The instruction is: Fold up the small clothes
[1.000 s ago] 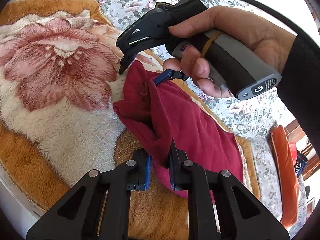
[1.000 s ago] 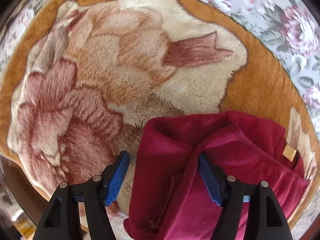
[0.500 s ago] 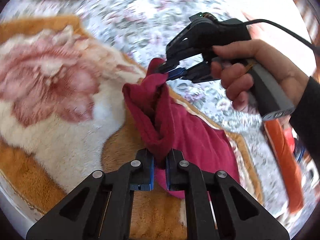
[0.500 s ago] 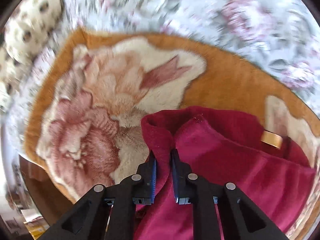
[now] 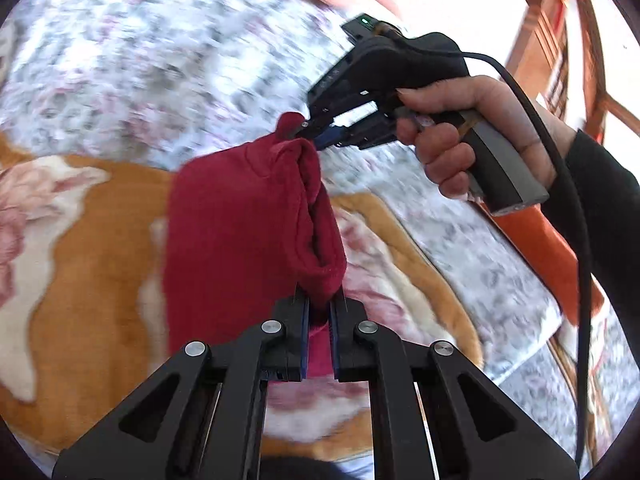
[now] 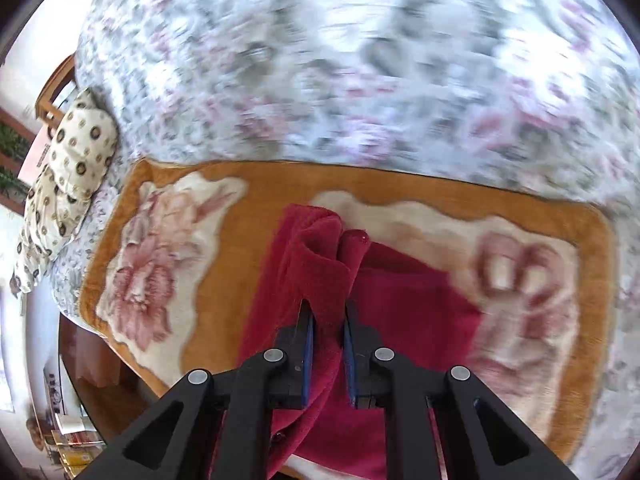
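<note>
A dark red garment hangs lifted above an orange flowered blanket. My left gripper is shut on one end of its upper edge. My right gripper is shut on the other end; it shows in the left wrist view, held by a hand at the upper right. In the right wrist view the garment drapes down over the blanket, its lower part lying on it.
The blanket lies on a bed with a grey flowered cover. A cream patterned pillow is at the bed's left. An orange cushion and wooden furniture are at the right in the left wrist view.
The right gripper has shut on the garment's edge. Both grippers have lifted the garment up off the blanket and the views have swung toward the far bed.
</note>
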`<state>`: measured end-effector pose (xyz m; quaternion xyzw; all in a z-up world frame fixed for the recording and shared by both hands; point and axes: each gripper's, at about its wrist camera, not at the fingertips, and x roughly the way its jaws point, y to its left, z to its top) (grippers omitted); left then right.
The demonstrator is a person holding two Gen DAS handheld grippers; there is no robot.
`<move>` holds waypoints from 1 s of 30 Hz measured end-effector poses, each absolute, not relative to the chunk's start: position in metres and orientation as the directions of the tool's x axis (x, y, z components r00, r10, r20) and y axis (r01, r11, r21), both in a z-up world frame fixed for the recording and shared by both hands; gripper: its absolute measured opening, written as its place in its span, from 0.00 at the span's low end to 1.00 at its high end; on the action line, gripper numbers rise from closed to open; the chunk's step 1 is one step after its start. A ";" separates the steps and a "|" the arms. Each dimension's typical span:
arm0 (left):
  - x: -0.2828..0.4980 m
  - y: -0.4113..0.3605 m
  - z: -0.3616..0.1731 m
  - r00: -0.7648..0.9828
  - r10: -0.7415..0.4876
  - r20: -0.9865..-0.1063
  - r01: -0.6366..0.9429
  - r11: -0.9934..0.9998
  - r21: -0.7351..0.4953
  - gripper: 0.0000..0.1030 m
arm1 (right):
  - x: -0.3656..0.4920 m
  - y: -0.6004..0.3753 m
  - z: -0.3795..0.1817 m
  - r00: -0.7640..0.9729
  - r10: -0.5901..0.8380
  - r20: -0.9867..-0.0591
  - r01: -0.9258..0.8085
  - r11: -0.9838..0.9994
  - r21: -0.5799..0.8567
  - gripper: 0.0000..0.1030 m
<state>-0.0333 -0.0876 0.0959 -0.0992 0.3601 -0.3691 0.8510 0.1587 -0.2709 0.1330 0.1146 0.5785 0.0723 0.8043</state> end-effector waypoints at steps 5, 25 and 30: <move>-0.032 -0.131 0.068 0.387 -0.689 -0.613 0.562 0.703 -0.435 0.06 | 0.149 -0.324 0.097 0.280 0.239 -0.930 0.063 0.962 0.266 0.12; 0.005 -0.067 0.036 0.311 -0.641 -0.702 0.577 0.714 -0.396 0.29 | -0.013 -0.297 0.107 0.709 0.280 -0.647 -0.346 0.938 0.027 0.21; 0.003 -0.075 -0.003 0.289 -0.609 -0.739 0.547 0.738 -0.394 0.26 | -0.011 -0.271 0.048 0.614 0.217 -0.759 -0.421 0.903 -0.083 0.21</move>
